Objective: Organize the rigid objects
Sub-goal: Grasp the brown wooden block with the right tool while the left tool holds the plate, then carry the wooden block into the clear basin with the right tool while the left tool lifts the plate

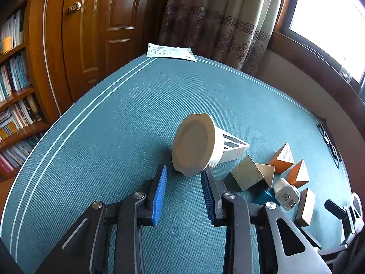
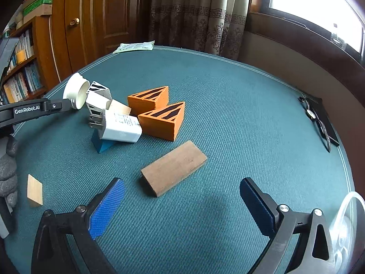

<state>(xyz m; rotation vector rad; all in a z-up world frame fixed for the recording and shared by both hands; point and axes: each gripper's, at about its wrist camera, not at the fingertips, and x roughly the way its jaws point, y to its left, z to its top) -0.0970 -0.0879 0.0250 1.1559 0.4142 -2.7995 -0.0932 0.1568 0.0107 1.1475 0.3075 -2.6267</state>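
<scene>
A white cup [image 1: 194, 143] lies tipped on its side against a white striped wedge [image 1: 235, 147]. Its lower rim sits between the fingertips of my left gripper [image 1: 184, 168]. The right pad touches the rim and a gap shows at the left pad, so the jaws are open. My right gripper [image 2: 182, 182] stands wide open just short of a flat brown block [image 2: 174, 166]. Beyond the block lie two orange striped wedges [image 2: 148, 98] [image 2: 163, 123]. A white charger plug [image 2: 121, 127] rests on a blue wedge [image 2: 103, 145].
A small pale wood block [image 2: 34, 190] lies near a gloved hand [image 2: 8, 173] at the left. Glasses on a dark case [image 2: 319, 118] are at the right edge of the green cloth, and a paper packet [image 2: 134, 46] is at the far edge. A clear container [image 2: 346, 228] is at the lower right.
</scene>
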